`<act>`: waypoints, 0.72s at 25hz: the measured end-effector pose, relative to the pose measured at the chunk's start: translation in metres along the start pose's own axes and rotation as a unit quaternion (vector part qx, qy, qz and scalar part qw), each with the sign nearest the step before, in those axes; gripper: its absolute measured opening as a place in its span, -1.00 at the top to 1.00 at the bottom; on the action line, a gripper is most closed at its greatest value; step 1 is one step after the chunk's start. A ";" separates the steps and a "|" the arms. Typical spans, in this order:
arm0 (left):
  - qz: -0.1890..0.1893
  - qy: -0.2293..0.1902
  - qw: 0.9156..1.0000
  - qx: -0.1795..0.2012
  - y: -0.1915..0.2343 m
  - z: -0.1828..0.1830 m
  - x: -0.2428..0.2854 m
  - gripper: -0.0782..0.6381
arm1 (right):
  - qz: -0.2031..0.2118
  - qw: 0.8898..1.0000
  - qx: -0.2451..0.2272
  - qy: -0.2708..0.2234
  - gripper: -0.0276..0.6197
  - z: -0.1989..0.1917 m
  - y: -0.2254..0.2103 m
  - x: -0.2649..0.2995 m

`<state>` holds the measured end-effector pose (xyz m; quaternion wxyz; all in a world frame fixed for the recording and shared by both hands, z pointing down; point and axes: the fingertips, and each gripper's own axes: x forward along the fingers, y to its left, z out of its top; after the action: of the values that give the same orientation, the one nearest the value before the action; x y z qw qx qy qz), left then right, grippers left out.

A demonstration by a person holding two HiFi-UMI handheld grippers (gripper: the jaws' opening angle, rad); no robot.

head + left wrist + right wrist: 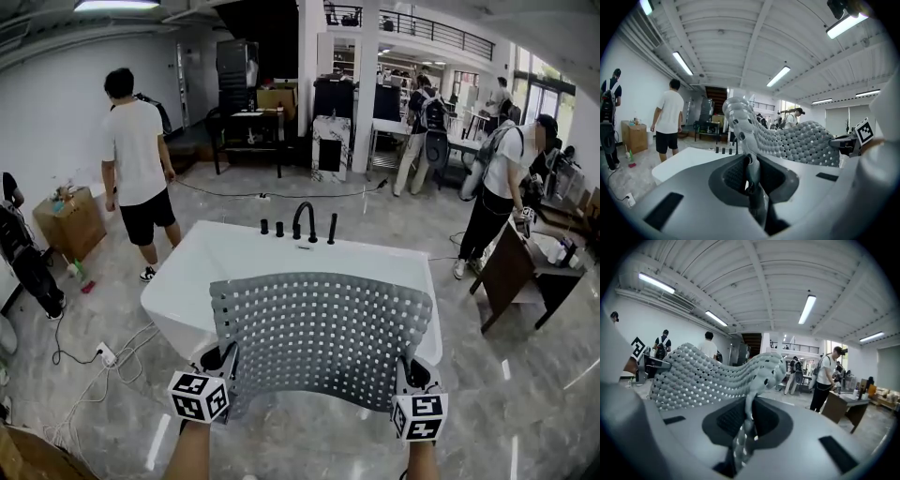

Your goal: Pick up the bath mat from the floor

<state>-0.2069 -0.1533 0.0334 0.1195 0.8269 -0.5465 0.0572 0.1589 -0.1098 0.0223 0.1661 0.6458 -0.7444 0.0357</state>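
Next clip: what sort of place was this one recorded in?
Probably an open workshop or studio hall, not a real bathroom: a white bathtub stands alone on the polished floor, cables trail across it, and desks and a mezzanine railing sit behind.

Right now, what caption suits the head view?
Left gripper and right gripper hold a grey bath mat spread in front of a white bathtub.

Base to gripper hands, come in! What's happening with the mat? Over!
Left gripper shut on bath mat, left corner. Right gripper shut on its right corner. Mat off the floor, stretched between them. White bathtub just beyond, nothing blocking.
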 end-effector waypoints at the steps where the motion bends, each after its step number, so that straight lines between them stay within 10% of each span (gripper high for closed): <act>1: -0.001 -0.009 1.000 0.005 -0.005 0.013 -0.001 0.67 | -0.002 1.000 0.002 -0.006 0.76 0.011 -0.003 -0.003; 18: -0.022 -0.120 0.991 0.049 -0.050 0.132 -0.014 0.67 | -0.039 0.994 0.000 -0.103 0.76 0.109 -0.035 -0.050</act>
<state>-0.1713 -0.1561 -0.1044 0.0131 0.8444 -0.5352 -0.0186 0.1764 -0.0974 -0.1003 0.0898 0.6742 -0.7321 -0.0379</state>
